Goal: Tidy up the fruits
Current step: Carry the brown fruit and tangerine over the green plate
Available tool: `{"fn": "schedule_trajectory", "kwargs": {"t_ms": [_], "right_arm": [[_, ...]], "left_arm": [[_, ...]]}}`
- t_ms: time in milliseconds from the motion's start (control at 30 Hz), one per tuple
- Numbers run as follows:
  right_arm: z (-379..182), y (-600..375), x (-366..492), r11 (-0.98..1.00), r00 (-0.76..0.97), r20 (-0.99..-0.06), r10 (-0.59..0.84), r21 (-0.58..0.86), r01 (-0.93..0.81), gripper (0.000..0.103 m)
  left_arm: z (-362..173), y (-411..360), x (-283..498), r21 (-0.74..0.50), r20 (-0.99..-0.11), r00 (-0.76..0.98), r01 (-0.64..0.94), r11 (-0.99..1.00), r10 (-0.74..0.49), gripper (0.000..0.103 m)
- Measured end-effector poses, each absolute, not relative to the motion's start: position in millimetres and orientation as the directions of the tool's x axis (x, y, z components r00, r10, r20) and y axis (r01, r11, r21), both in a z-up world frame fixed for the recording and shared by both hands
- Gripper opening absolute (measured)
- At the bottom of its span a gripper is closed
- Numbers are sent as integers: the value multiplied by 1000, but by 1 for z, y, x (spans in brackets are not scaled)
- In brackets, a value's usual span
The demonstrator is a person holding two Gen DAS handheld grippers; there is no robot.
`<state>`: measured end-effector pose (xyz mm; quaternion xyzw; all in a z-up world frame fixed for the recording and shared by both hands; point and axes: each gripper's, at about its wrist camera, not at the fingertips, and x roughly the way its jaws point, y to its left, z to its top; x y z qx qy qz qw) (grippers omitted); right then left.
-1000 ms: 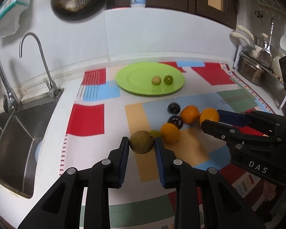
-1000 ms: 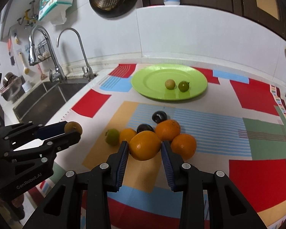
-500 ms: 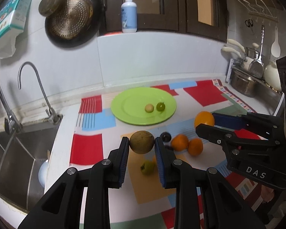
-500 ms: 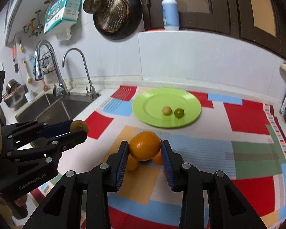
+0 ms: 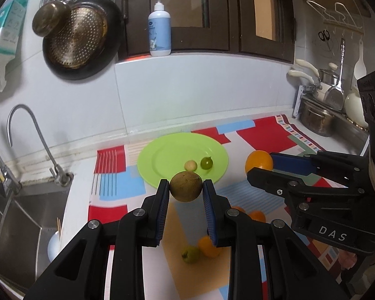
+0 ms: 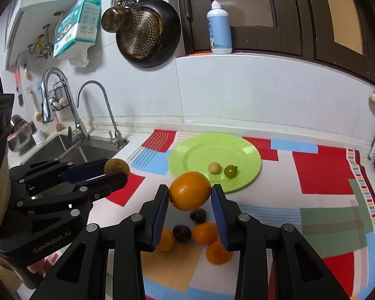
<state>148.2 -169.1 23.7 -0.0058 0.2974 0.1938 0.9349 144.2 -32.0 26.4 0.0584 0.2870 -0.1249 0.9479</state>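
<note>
On the patterned mat (image 6: 322, 175) covering my counter I count three oranges (image 6: 204, 233) left in the pile, two dark plums (image 6: 198, 216) among them and one small green fruit (image 5: 190, 254) at its near side; the green plate (image 6: 195, 155) near the mat's back edge carries two small fruits, one pale (image 6: 214, 168) and one green (image 6: 230, 171); my left gripper (image 5: 185, 192) pinches one brown round fruit (image 5: 185, 186) between its blue pads, and my right gripper (image 6: 189, 195) pinches one more orange (image 6: 189, 190), both lifted clear of the mat; past the mat's left edge sits the steel sink (image 6: 70, 150) with two taps (image 6: 92, 110); a dark pan (image 6: 147, 32) and strainer hang on the white wall, and a pump bottle (image 6: 220, 30) stands on the window ledge; compared with a second ago, both held fruits sit higher above the pile, the pile has dropped low in both views, and the window and bottle have come into sight.
</note>
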Motion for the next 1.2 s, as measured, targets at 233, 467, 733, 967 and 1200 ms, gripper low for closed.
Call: {"fn": "schedule_trajectory", "kwargs": {"t_ms": [233,467,733,967,1200], "right_arm": [[29,-167,172,922,750,-551,366,104,-373,36],[32,-165,198,920,747,-553,369,102,-378,36],[26,-162,234,918,733,-571,371,107,-382,36],[14,-163,265,918,716,-591,371,117,-379,36],[1,-162,287,917,696,-615,370,119,-381,36]], "left_arm": [[33,-33,170,49,-549,810,277,960,-206,28],[34,-33,196,56,-551,809,283,957,-207,28],[23,-34,232,42,-575,789,291,956,-214,28],[10,-36,261,36,-597,773,295,955,-217,28],[-1,-36,284,30,-617,757,299,954,-217,28]]}}
